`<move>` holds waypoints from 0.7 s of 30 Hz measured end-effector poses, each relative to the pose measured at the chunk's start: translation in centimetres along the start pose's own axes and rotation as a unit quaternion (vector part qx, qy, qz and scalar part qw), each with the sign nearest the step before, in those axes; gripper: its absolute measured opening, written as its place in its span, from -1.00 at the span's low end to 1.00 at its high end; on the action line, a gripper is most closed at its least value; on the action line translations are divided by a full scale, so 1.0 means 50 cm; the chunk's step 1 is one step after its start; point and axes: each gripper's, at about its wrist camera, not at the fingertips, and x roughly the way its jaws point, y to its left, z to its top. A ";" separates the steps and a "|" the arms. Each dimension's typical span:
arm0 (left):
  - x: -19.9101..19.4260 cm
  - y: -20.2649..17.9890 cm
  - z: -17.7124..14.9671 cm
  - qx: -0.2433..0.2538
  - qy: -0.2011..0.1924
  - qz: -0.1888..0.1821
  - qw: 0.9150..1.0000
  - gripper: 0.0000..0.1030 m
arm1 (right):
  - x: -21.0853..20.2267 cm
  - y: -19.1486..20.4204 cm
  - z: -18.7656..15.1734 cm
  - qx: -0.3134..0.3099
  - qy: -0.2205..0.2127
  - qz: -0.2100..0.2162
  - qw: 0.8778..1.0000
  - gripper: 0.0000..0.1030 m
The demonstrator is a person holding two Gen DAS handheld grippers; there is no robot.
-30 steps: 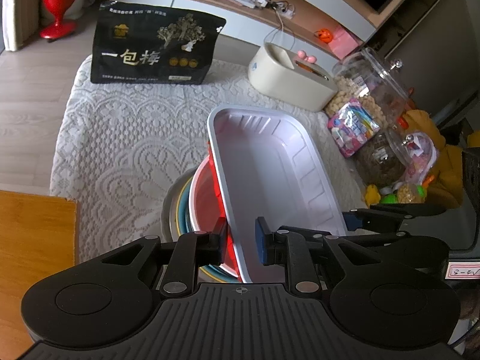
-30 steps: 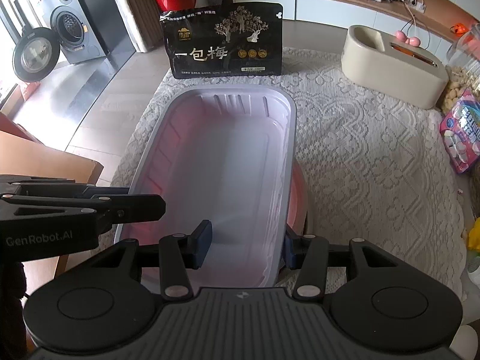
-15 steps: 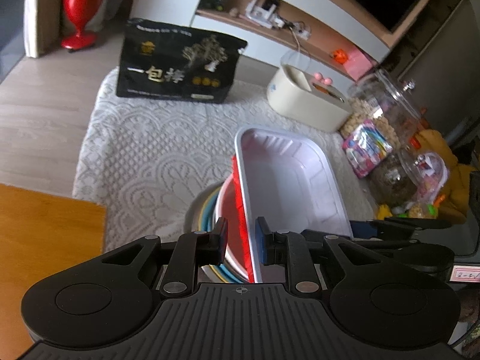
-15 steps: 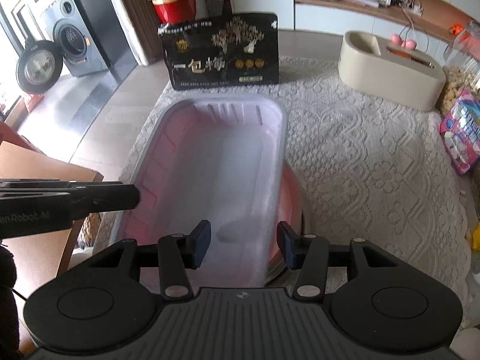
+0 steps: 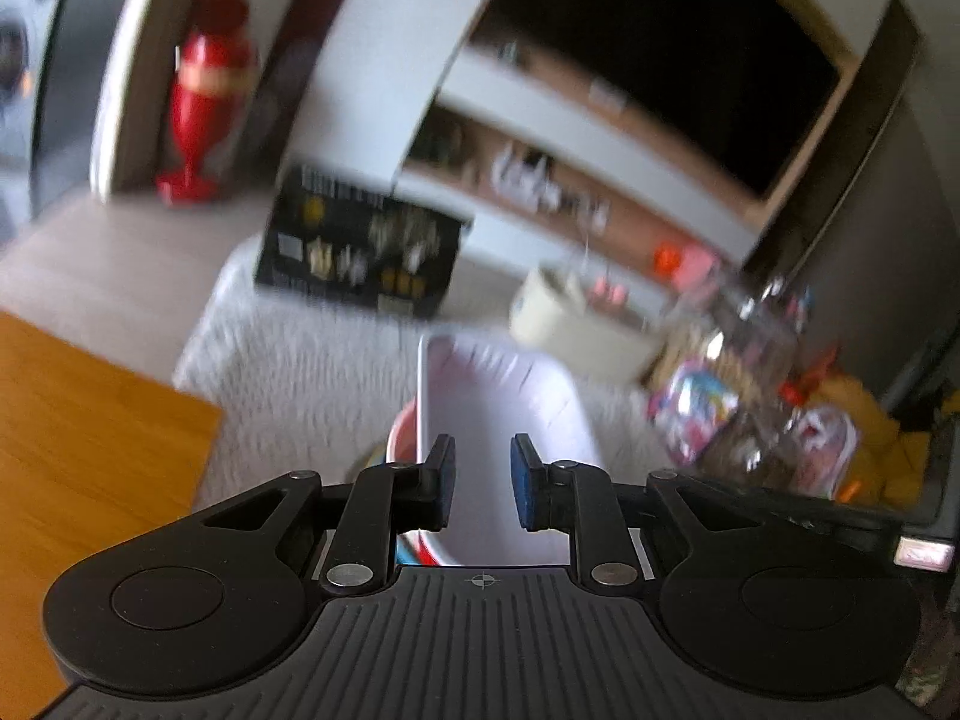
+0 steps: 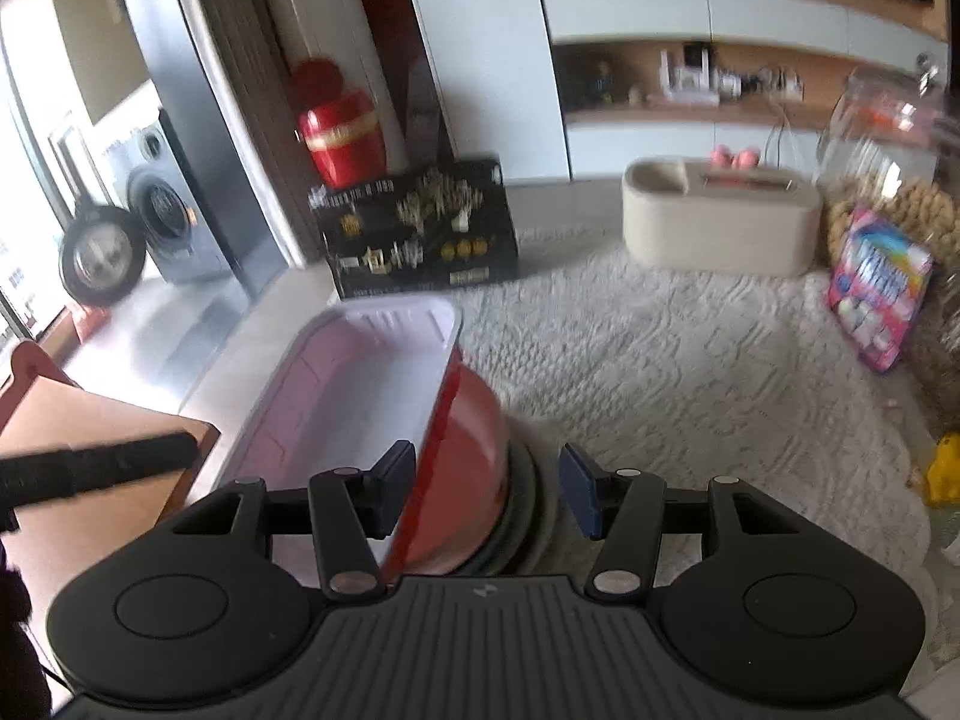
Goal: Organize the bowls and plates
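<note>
Left view, blurred: your left hand-held gripper (image 5: 482, 480) is released – the white tray (image 5: 492, 396) lies beyond, on the bowls. Right view: your right hand-held gripper (image 6: 486, 489) has just been opening – released, above the red bowl (image 6: 462, 468) under the tray (image 6: 354, 396).

Left wrist view smearing with motion blur: print on black bag (image 5: 360, 258) unreadable, jars (image 5: 750, 372) at far right melting together. Gripper bodies hiding near ends of white tray (image 6: 354, 396) and red bowl (image 6: 462, 468); lower dishes showing only rim slivers.
</note>
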 end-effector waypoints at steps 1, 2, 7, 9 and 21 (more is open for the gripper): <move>-0.022 -0.014 -0.017 0.018 -0.020 0.003 1.000 -0.57 | -0.025 0.000 -0.012 -0.007 -0.017 -0.001 1.000 0.03; -0.042 -0.027 -0.037 0.036 -0.036 0.005 0.999 -0.57 | -0.046 0.000 -0.022 -0.013 -0.031 0.002 0.999 0.05; -0.114 -0.086 -0.196 0.102 -0.102 0.009 0.989 -0.64 | -0.130 0.013 -0.141 -0.026 -0.091 0.018 0.995 0.49; -0.121 -0.116 -0.265 0.149 -0.120 0.036 0.981 -0.64 | -0.127 0.019 -0.195 -0.019 -0.080 0.014 0.996 0.49; -0.051 -0.133 -0.337 0.152 -0.008 0.074 0.985 -0.67 | -0.094 0.029 -0.328 -0.016 -0.025 -0.029 0.999 0.50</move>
